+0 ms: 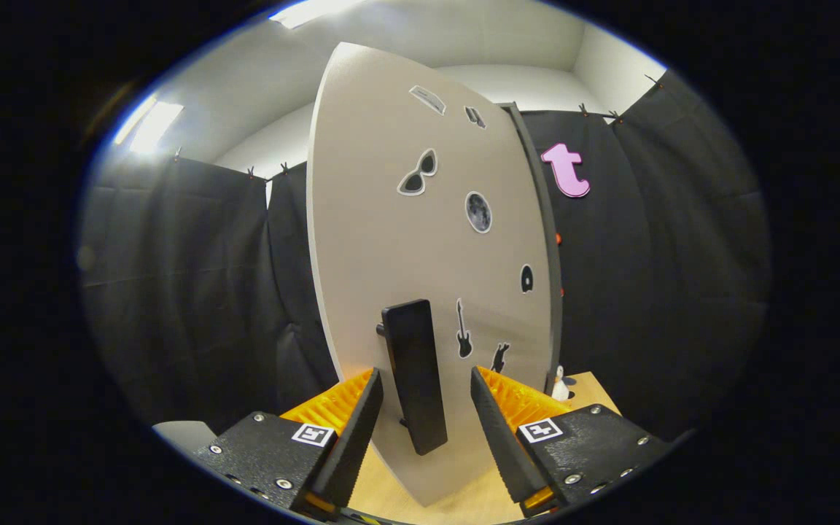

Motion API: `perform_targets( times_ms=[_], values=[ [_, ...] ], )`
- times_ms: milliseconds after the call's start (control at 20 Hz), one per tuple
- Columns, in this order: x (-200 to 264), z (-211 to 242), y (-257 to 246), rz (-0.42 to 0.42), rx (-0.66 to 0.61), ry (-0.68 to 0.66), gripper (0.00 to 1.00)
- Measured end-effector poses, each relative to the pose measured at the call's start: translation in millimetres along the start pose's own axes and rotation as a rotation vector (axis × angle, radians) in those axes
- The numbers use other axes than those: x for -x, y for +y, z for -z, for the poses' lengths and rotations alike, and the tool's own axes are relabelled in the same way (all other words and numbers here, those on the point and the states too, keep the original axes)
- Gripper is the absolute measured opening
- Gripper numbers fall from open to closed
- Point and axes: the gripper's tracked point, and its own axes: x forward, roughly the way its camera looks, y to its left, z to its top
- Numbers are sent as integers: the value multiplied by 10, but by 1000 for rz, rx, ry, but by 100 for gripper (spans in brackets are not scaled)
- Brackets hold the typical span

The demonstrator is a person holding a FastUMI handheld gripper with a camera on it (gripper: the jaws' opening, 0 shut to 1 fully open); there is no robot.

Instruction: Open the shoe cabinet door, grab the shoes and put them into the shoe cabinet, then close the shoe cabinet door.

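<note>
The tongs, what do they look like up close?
The tongs have two wedge-shaped fingers with ridged, saw-toothed inner faces. Each sits on a black block fixed with small silver screws, and each block carries a square black-and-white marker. Ribbed orange panels back the fingers.

The shoe cabinet door [391, 219] is a matt, finely grained pale board with glossy stickers [478, 212]; its handle [415, 375] looks like smooth matt plastic. The worktop [464, 503] is light, smooth wood. The tongs [426, 397], spread apart around the handle, have ribbed plastic fingers [496, 430].
</note>
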Motion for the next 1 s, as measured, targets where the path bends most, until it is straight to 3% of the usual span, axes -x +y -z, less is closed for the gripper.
perform_targets(
  times_ms=[550,1000],
  values=[
    [-1091,82,534,-62,47,31,80],
    [-1674,-4,716,-8,145,20,80]
  ],
)
